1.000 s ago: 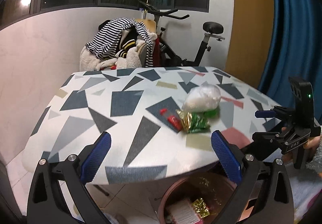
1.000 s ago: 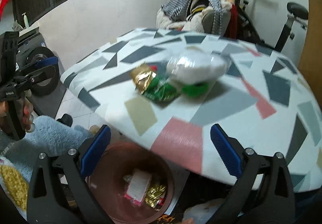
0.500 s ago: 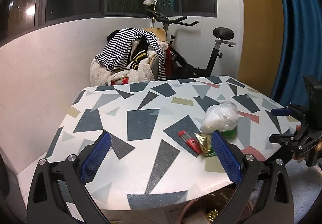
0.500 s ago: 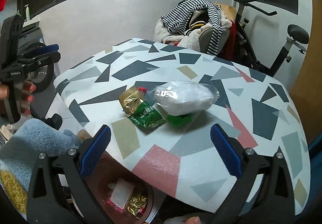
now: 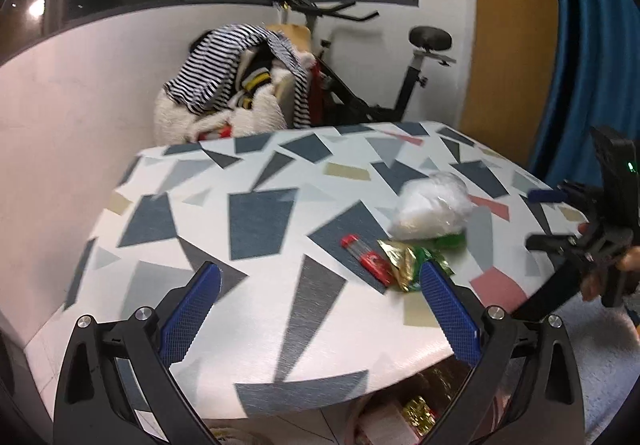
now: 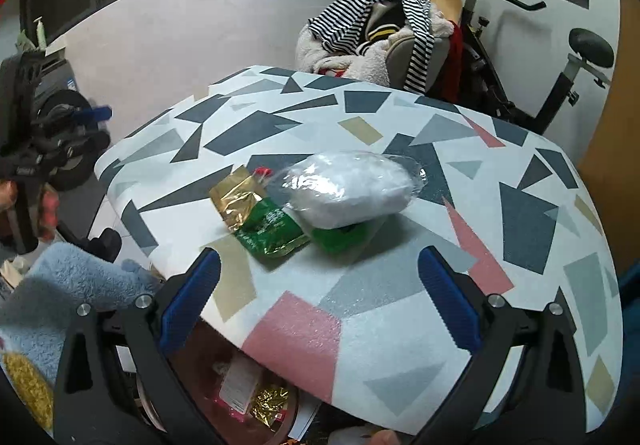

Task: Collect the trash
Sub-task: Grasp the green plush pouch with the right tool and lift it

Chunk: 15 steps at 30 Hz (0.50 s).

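On the table (image 6: 532, 229), covered in a cloth of grey, navy, pink and tan shards, the trash lies in one cluster near the front edge: a clear bag of white stuff (image 6: 352, 193) resting on a green wrapper (image 6: 272, 229), a gold wrapper (image 6: 236, 197) touching it, a red tube (image 5: 366, 257) just beside. Below the edge sits a bin (image 6: 256, 405) holding wrappers. Behind stand a clothes-heaped chair (image 5: 240, 85) and an exercise bike (image 5: 400, 77). Left gripper (image 5: 318, 309) and right gripper (image 6: 318, 305) both hang spread wide, empty
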Each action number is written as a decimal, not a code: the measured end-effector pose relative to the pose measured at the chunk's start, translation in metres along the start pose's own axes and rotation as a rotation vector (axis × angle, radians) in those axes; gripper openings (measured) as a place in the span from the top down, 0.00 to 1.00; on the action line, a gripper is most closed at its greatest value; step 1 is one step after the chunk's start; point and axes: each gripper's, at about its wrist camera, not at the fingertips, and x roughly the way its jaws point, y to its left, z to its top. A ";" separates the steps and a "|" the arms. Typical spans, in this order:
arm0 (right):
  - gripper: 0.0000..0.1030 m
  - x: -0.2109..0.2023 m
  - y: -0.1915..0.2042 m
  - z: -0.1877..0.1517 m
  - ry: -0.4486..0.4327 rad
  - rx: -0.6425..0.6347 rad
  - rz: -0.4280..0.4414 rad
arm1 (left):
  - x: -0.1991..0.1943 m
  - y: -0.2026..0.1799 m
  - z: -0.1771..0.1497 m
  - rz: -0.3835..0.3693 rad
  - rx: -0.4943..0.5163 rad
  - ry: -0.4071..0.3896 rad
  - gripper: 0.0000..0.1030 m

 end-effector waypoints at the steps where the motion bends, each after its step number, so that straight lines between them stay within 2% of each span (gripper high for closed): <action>1: 0.05 0.003 -0.003 0.002 0.003 0.013 -0.005 | 0.003 -0.002 0.000 -0.002 0.003 0.012 0.05; 6: 0.05 0.014 -0.019 0.008 0.006 0.085 -0.023 | 0.014 -0.005 0.000 -0.013 0.004 0.041 0.06; 10: 0.06 0.029 -0.027 0.008 0.027 0.082 -0.031 | 0.021 -0.007 0.000 -0.028 0.000 0.051 0.06; 15: 0.15 0.055 -0.032 0.005 0.069 0.064 -0.037 | 0.029 -0.003 -0.001 -0.035 -0.034 0.068 0.06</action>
